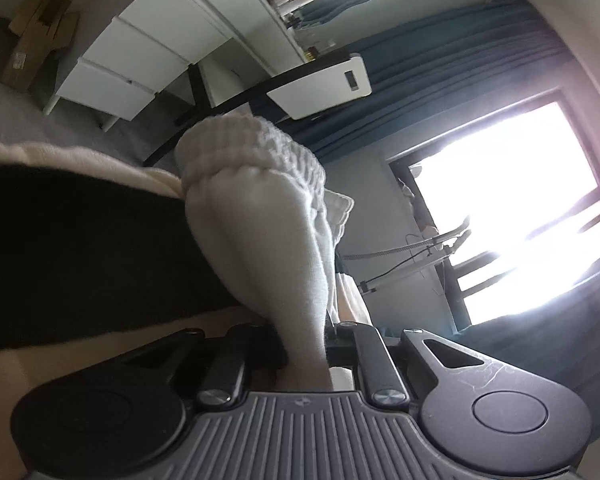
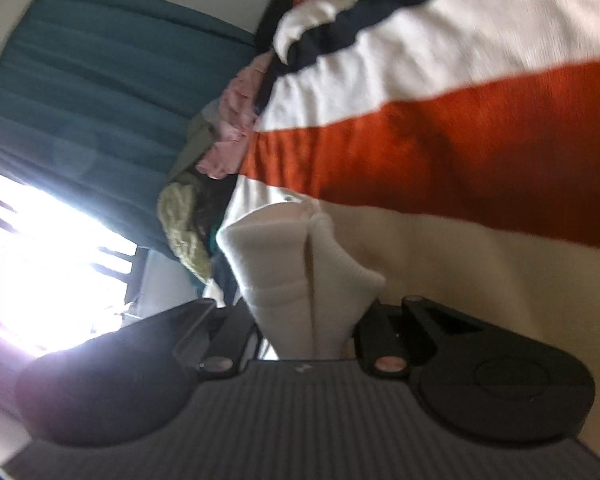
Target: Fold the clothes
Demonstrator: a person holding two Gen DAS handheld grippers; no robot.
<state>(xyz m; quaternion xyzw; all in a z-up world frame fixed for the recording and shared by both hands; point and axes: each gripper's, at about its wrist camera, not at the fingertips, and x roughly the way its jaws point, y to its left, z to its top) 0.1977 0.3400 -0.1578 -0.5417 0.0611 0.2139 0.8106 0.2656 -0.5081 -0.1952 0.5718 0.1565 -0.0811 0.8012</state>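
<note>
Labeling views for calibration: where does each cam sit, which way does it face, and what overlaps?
Left wrist: on the left gripper, looking along its fingers at a pinched cream ribbed hem, toward the white drawers, blue curtain and window; only gripper hardware shows.
Right wrist: on the right gripper, looking along its fingers at a pinched cream fold of the striped sweater, clothes pile beyond; only gripper hardware shows.
Shared: cream knit, curtain, window.

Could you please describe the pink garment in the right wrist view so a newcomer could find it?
Start at the teal curtain. Against its right edge lies a clothes pile; the crumpled pink garment sits atop it, above the pale green knit, beside the big striped sweater.
</note>
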